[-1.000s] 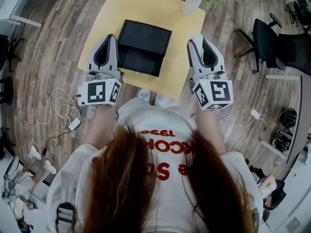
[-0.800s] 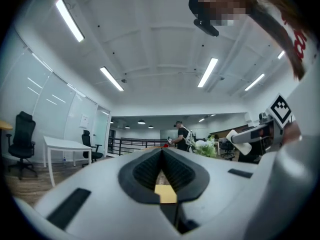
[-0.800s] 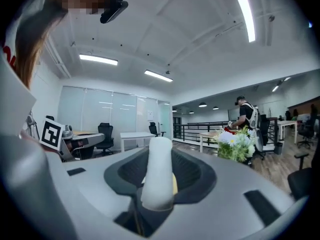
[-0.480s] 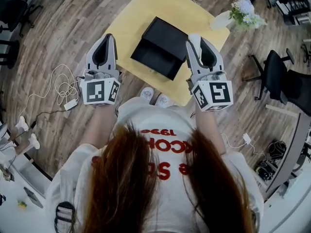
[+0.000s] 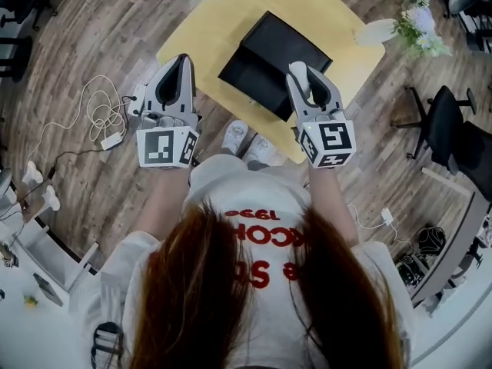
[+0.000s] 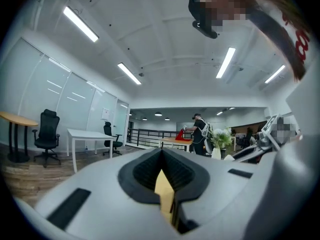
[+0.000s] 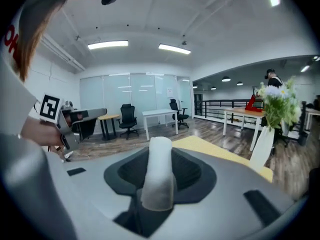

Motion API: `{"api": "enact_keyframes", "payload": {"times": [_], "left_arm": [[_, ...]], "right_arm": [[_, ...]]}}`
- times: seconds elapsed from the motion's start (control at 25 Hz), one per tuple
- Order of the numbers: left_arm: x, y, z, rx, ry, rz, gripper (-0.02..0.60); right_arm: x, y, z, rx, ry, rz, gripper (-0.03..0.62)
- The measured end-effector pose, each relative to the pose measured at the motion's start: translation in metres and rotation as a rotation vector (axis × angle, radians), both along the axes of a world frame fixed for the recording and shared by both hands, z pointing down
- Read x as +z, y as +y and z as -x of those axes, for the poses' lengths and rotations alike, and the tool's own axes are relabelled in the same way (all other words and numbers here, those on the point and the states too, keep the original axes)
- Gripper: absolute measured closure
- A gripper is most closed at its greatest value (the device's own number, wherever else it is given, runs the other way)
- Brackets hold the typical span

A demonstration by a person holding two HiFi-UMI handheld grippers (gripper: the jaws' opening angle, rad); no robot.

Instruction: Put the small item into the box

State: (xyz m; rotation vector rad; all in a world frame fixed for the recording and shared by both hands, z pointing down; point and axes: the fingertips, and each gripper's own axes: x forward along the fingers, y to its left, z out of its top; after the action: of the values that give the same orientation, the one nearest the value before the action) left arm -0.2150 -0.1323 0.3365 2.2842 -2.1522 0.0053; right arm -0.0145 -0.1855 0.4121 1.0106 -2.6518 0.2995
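Note:
An open black box [image 5: 275,61] lies on the yellow table [image 5: 207,21], in front of the person. My right gripper [image 5: 301,77] hovers over the box's near right corner, shut on a small white cylindrical item [image 5: 299,72]. In the right gripper view the item [image 7: 160,164] stands up between the jaws of the right gripper [image 7: 158,194]. My left gripper [image 5: 180,61] is held over the floor by the table's near left edge, left of the box. Its jaws meet at the tips with nothing held in the left gripper [image 6: 161,154].
A white vase with flowers [image 5: 415,25] stands at the table's far right corner, the vase [image 7: 262,145] also showing in the right gripper view. A black office chair [image 5: 453,133] is to the right. Cables [image 5: 100,121] lie on the wooden floor to the left. The person's shoes [image 5: 234,135] are under the table edge.
The head view has swung, so the table and box now sit turned and further right. The right gripper has shifted slightly left over the box corner, still holding the white item.

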Motion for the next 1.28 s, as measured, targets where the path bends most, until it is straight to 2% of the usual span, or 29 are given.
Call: {"api": "enact_keyframes", "payload": {"times": [0.36, 0.68, 0.8, 0.96, 1.28], "left_arm": [[0.046, 0.024, 0.007, -0.042, 0.03, 0.118, 0.575], [0.064, 0.041, 0.012, -0.057, 0.032, 0.162, 0.575], [0.064, 0.041, 0.013, -0.057, 0.032, 0.16, 0.575], [0.057, 0.036, 0.015, -0.053, 0.03, 0.142, 0.575], [0.017, 0.022, 0.018, -0.046, 0.008, 0.05, 0.575]], "right_arm": [[0.11, 0.02, 0.014, -0.099, 0.179, 0.149, 0.452], [0.148, 0.03, 0.021, -0.133, 0.255, 0.218, 0.423], [0.142, 0.025, 0.02, -0.108, 0.233, 0.203, 0.421], [0.113, 0.014, 0.019, -0.061, 0.176, 0.135, 0.501], [0.022, -0.011, 0.018, 0.006, 0.025, -0.027, 0.572]]}}
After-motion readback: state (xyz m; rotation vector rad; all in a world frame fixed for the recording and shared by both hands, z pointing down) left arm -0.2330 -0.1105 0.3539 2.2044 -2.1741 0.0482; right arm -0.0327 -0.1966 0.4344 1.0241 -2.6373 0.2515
